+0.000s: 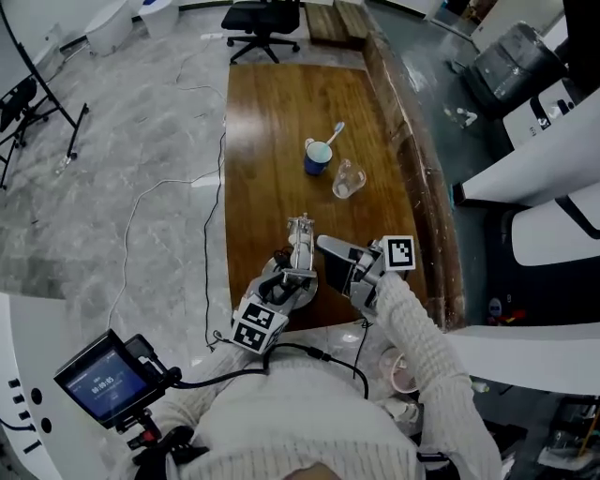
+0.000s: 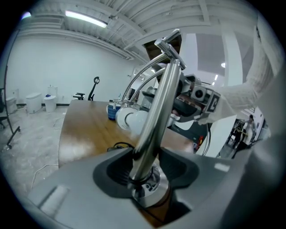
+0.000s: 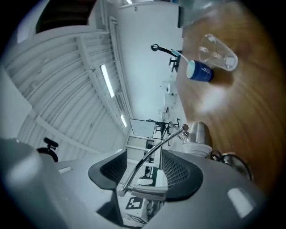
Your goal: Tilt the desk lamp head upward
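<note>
The chrome desk lamp (image 1: 300,236) stands at the near end of the wooden table (image 1: 272,141). In the left gripper view its upright pole (image 2: 157,112) rises from the round base (image 2: 149,188) between the jaws of my left gripper (image 2: 147,166), with a gap on each side; the pads do not press on it. The lamp head (image 2: 132,120) hangs beyond the pole. My right gripper (image 3: 143,172) is open around the thin curved arm (image 3: 152,154), and the lamp head (image 3: 196,136) shows just past its jaws. Both grippers (image 1: 284,281) (image 1: 335,255) flank the lamp.
A blue cup (image 1: 318,157) with a toothbrush and a clear glass (image 1: 348,178) stand mid-table, beyond the lamp. A black cord (image 2: 117,145) lies by the base. An office chair (image 1: 264,23) stands past the table's far end; a raised ledge (image 1: 412,159) runs along its right side.
</note>
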Demonstrator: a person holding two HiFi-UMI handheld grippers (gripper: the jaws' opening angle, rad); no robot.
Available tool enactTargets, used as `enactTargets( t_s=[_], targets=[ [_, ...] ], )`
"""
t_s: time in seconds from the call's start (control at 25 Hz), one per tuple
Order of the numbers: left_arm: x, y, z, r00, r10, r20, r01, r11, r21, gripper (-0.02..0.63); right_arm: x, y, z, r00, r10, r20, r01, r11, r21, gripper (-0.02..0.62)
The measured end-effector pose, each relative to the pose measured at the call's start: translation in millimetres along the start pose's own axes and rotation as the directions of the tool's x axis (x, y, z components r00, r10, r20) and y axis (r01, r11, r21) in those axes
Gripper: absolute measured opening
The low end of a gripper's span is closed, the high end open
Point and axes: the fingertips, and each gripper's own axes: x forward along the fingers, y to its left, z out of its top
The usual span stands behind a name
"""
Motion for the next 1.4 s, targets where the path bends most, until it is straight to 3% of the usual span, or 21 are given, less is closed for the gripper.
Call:
enactTargets(
  t_s=[0.2, 0.36, 0.52, 0.6, 0.8, 0.96, 1.08, 1.2, 1.4],
  targets=[
    [-1, 2, 1, 1.000, 0.008, 0.003, -0.008, 1.000, -0.006, 0.184, 24, -18, 8, 0.996, 0.082, -0.028, -0.074, 0.974, 0.216, 0.221],
    [-1, 1, 1, 1.000, 0.010, 0.019, -0.010, 1.000, -0.012, 0.183, 36, -31, 13, 0.991, 0.129, -0.030, -0.110, 0.926, 0.361, 0.145],
    [-2, 3, 0, 1.000, 0.019, 0.018, -0.019, 1.000, -0.010, 0.184, 36, -37, 11, 0.989, 0.138, -0.056, -0.104, 0.910, 0.402, 0.126],
    [-2, 3, -1, 1.000, 0.023, 0.017, -0.023, 1.000, -0.007, 0.184, 37, -37, 11, 0.990, 0.115, -0.086, -0.075, 0.923, 0.378, 0.124],
    [-3, 5, -1, 0.999, 0.040, 0.017, -0.040, 0.999, -0.008, 0.183, 40, -33, 9, 0.976, -0.016, -0.218, 0.055, 0.983, 0.175, 0.121],
    [1, 5, -8, 0.999, 0.039, 0.000, -0.039, 0.999, -0.002, 0.181, 39, -25, 13, 0.970, -0.070, -0.235, 0.081, 0.996, 0.037, 0.129],
    [1, 5, -7, 0.999, 0.035, -0.006, -0.035, 0.999, -0.003, 0.181, 43, -1, 22, 0.966, -0.091, -0.242, 0.057, 0.988, -0.145, 0.129],
    [1, 6, -5, 0.999, 0.037, -0.015, -0.037, 0.999, -0.007, 0.181, 48, 34, 27, 0.954, -0.142, -0.266, 0.028, 0.920, -0.390, 0.121],
    [1, 7, -3, 0.999, 0.033, -0.031, -0.034, 0.999, -0.010, 0.183, 50, 71, 20, 0.942, -0.240, -0.234, 0.009, 0.715, -0.699, 0.124]
  ],
)
